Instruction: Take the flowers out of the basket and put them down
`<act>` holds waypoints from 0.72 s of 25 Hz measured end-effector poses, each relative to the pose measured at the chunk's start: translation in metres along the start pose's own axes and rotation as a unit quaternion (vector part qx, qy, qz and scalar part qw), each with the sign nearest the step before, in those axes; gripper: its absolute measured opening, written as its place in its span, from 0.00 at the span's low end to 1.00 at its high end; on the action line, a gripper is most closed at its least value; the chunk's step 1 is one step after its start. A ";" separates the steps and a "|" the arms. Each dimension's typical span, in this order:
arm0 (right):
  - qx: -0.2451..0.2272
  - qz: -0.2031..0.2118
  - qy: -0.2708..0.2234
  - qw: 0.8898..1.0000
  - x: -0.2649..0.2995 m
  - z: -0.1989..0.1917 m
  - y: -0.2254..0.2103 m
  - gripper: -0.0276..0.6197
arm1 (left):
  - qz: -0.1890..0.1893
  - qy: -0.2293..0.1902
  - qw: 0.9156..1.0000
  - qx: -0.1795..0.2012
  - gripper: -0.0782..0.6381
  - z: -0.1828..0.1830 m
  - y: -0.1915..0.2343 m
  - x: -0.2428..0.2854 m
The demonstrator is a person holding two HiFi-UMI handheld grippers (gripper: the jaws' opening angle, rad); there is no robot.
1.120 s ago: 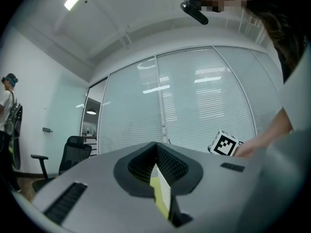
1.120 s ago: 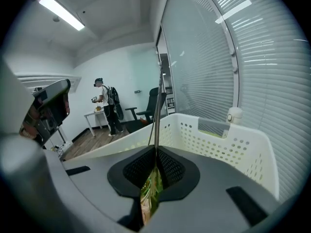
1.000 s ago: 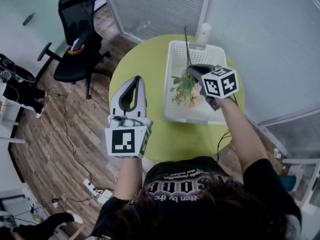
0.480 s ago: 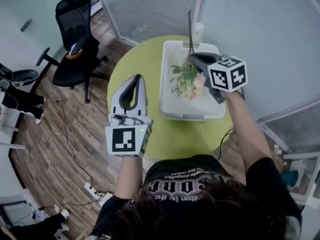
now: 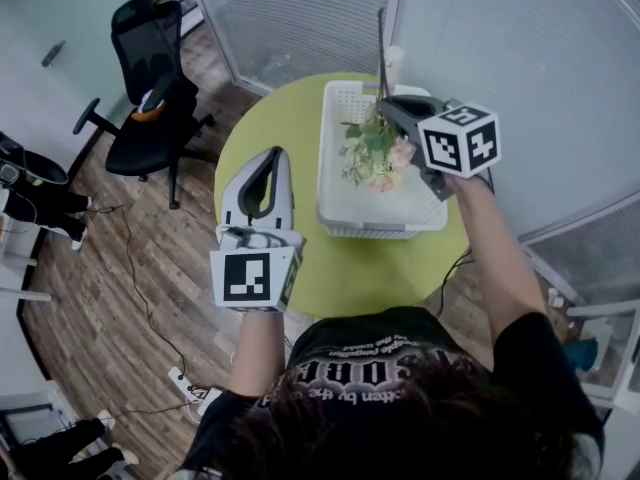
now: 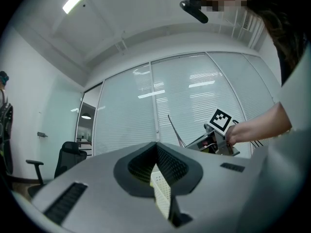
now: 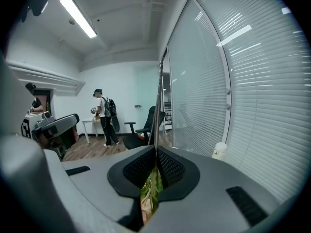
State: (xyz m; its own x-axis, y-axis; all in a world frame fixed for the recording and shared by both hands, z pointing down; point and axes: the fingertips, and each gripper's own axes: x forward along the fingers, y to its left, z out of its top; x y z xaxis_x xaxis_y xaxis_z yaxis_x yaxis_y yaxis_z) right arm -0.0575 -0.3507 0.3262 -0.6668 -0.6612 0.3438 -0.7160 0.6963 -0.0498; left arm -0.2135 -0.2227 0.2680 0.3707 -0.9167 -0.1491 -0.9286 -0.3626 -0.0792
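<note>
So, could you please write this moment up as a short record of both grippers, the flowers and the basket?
right gripper: shut on the stems of the flower bunch, held above the basket
left gripper: shut, nothing between the jaws, at the table's left edge, apart from the basket
flower bunch: blooms hanging down, stems pointing up, over the basket's far half
basket: white, slotted, on the round green table
task stage: flowers not yet put down

Head view looks steeply down; gripper views (close behind their fingers [image 6: 181, 167]) share the glass wall [image 6: 184, 106].
</note>
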 end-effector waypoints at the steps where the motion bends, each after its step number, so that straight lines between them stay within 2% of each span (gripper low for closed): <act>1: 0.000 0.000 0.000 1.000 0.000 0.001 0.001 0.10 | 0.000 0.000 1.000 0.000 0.11 0.000 0.000 -0.001; 7: 0.004 0.001 0.000 1.000 -0.001 0.002 0.003 0.10 | -0.004 0.010 1.000 0.014 0.11 -0.002 0.000 -0.002; 12: 0.007 0.000 0.003 1.000 -0.002 0.001 0.003 0.10 | -0.019 0.002 1.000 -0.010 0.11 0.001 -0.002 -0.002; 18: 0.022 -0.009 -0.012 1.000 -0.012 0.008 0.002 0.10 | -0.029 0.003 1.000 -0.007 0.11 0.002 -0.006 -0.007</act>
State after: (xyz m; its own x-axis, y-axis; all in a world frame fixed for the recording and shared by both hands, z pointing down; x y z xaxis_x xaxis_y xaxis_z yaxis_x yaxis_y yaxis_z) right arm -0.0525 -0.3432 0.3146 -0.6581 -0.6803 0.3227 -0.7359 0.6718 -0.0843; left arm -0.2106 -0.2144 0.2676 0.4236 -0.8951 -0.1393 -0.9058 -0.4173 -0.0733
